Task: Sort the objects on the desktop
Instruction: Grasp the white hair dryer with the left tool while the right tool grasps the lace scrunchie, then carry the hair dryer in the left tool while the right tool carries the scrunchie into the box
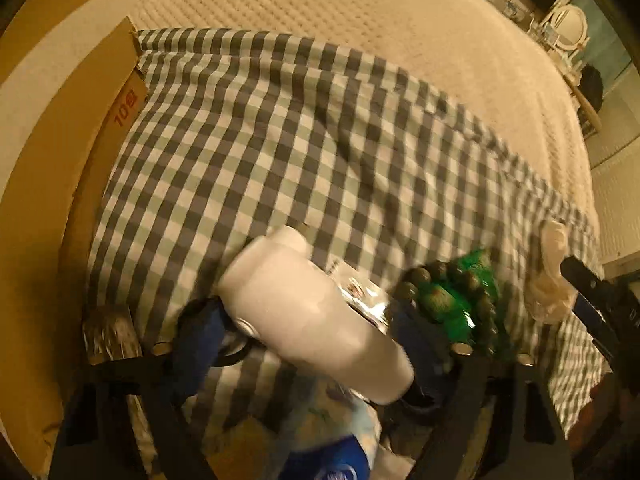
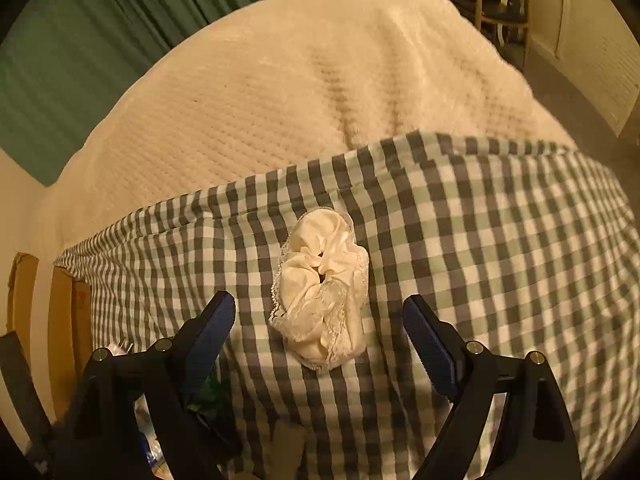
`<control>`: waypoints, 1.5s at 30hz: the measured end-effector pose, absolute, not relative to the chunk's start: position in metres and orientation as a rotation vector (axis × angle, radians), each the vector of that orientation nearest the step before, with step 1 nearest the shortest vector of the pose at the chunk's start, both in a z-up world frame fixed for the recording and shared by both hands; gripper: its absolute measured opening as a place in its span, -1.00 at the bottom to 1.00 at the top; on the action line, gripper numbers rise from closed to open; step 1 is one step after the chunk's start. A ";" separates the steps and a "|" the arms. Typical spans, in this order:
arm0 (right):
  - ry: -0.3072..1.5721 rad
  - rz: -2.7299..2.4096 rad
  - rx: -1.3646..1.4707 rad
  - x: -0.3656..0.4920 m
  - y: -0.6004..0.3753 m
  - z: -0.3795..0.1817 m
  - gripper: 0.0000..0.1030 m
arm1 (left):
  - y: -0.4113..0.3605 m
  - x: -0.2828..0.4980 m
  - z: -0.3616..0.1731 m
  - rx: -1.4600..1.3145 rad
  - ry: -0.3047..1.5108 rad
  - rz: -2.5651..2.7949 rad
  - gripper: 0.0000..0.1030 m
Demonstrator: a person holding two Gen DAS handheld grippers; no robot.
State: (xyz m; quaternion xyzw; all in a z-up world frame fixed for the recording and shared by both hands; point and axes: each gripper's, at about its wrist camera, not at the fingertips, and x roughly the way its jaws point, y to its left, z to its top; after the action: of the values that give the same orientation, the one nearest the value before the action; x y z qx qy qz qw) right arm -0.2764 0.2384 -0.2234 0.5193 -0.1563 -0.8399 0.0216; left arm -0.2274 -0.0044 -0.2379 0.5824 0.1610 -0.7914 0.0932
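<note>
Your left gripper (image 1: 310,332) points steeply down over the checked cloth (image 1: 260,140) spread on the bed (image 1: 360,12); a white bottle (image 1: 308,312) lies slanted between its blue fingers (image 1: 200,340), cap away from you — the picture is blurred, so you cannot tell whether the pads press on it; just beside the bottle sit a silvery packet (image 1: 360,296) and a green packet (image 1: 452,300) ringed by a dark bead bracelet (image 1: 412,284), all near the cloth's near edge; a cardboard box (image 1: 116,120) runs along the cloth's left edge.

Your right gripper (image 2: 320,340) stands with its jaws well apart and nothing clamped; the cream lace scrunchie (image 2: 320,292) lies on the cloth between the blue fingertips (image 2: 218,328) — it touches neither; it sits toward the middle of the cloth, a little short of its far edge, well apart from the box.
</note>
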 end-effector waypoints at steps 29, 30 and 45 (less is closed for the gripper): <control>-0.300 -2.579 1.464 -0.198 0.217 -0.103 -0.63 | -0.021 -0.171 -0.084 1.526 0.478 -2.632 0.04; -0.297 -2.579 1.451 -0.193 0.212 -0.095 -0.63 | -0.023 -0.167 -0.072 1.505 0.460 -2.648 0.04; -0.186 -2.543 1.169 -0.110 0.059 0.049 -0.64 | -0.126 -0.090 0.036 1.180 0.476 -2.624 0.04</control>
State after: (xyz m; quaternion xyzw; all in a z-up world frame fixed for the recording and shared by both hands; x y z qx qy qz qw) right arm -0.1097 0.0593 0.0490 0.4110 -0.0653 -0.8938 0.1673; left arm -0.0901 -0.1263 0.0363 0.4019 0.1623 -0.8942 0.1124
